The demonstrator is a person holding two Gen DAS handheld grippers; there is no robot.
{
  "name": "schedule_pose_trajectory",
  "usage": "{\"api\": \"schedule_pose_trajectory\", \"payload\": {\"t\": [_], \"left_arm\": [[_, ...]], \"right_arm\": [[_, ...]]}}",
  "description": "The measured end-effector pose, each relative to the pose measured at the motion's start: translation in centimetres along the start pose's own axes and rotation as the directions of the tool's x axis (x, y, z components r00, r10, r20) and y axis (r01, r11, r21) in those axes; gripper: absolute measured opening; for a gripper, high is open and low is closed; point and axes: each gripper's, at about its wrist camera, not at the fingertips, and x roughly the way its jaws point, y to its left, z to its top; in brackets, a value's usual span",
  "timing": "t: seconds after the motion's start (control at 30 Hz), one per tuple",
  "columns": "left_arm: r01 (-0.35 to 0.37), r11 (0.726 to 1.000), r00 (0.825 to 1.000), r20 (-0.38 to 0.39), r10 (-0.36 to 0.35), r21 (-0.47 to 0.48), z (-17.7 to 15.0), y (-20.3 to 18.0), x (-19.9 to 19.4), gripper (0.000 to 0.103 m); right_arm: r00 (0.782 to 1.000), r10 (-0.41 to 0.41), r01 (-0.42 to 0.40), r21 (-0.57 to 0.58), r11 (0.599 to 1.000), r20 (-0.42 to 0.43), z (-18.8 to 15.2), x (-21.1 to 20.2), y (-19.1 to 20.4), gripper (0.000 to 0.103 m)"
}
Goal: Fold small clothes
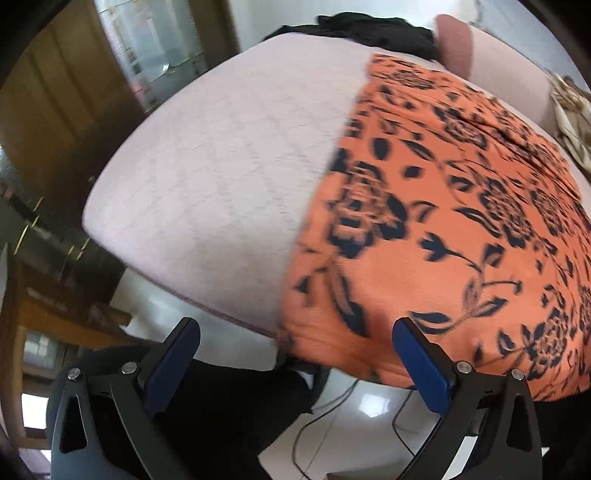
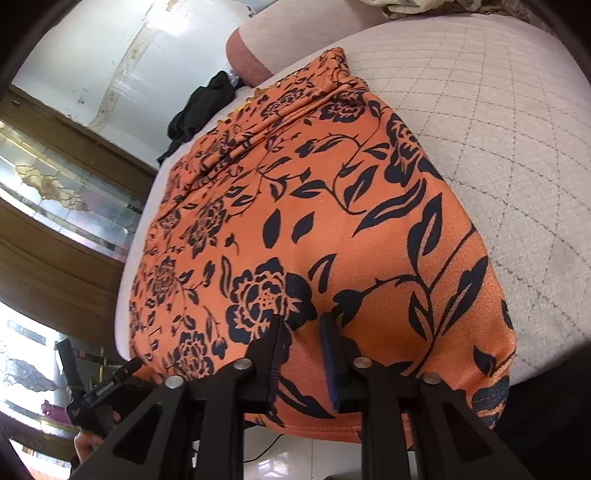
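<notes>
One orange flowered garment (image 2: 303, 206) lies flat on the quilted bed (image 1: 207, 177), its long axis running from the near edge, where it hangs over a little, toward the far pillow (image 2: 245, 59). One black cloth (image 2: 201, 110) sits beside the garment's far end. The left gripper (image 1: 295, 350) hovers off the garment's near edge, fingers wide apart and empty. The right gripper (image 2: 303, 332) rests on the garment's near part, fingers narrowly parted with cloth between them.

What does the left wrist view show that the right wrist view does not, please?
Left wrist only: the left hand-held gripper, wide open and empty, beside the cushion's near edge. Right wrist only: the right hand-held gripper, slightly parted over the orange cloth, nothing visibly pinched. Both: the orange cloth, cushion and a black garment.
</notes>
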Motion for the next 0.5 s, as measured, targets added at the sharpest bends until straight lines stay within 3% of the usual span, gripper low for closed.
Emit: {"api": "schedule_pose_trajectory", "payload": {"t": [0.07, 0.13, 0.27, 0.37, 0.43, 0.5], "left_arm": [[-0.015, 0.999, 1.0, -0.001, 0.015, -0.03, 0.2, 1.4, 0.1, 0.103], [-0.028, 0.998, 1.0, -0.008, 0.027, -0.058, 0.2, 2.8, 0.2, 0.103], [-0.041, 0.996, 0.999, -0.021, 0.039, -0.085, 0.1, 4.9, 0.7, 0.103], [-0.003, 0.995, 1.0, -0.023, 0.001, -0.098, 0.2, 6.1, 0.9, 0.103], [0.027, 0.996, 0.999, -0.017, -0.028, -0.085, 0.1, 6.4, 1.0, 0.1], [0.058, 0.997, 0.998, -0.009, -0.059, -0.054, -0.1, 5.8, 1.0, 0.088]], "right_arm": [[0.999, 0.05, -0.05, 0.011, 0.999, -0.001, -0.1, -0.1, -0.3, 0.051], [0.994, 0.107, -0.107, 0.016, 0.994, -0.002, -0.2, -0.2, -0.3, 0.064], [0.997, 0.081, -0.081, -0.031, 0.996, -0.005, -0.6, -0.2, 0.6, 0.065], [0.998, 0.067, -0.067, -0.055, 0.996, -0.004, -0.8, -0.2, 1.1, 0.065], [0.998, 0.062, -0.062, -0.064, 0.996, -0.005, -0.9, -0.3, 1.3, 0.065], [0.998, 0.058, -0.058, -0.066, 0.996, -0.004, -0.9, -0.3, 1.3, 0.065]]}}
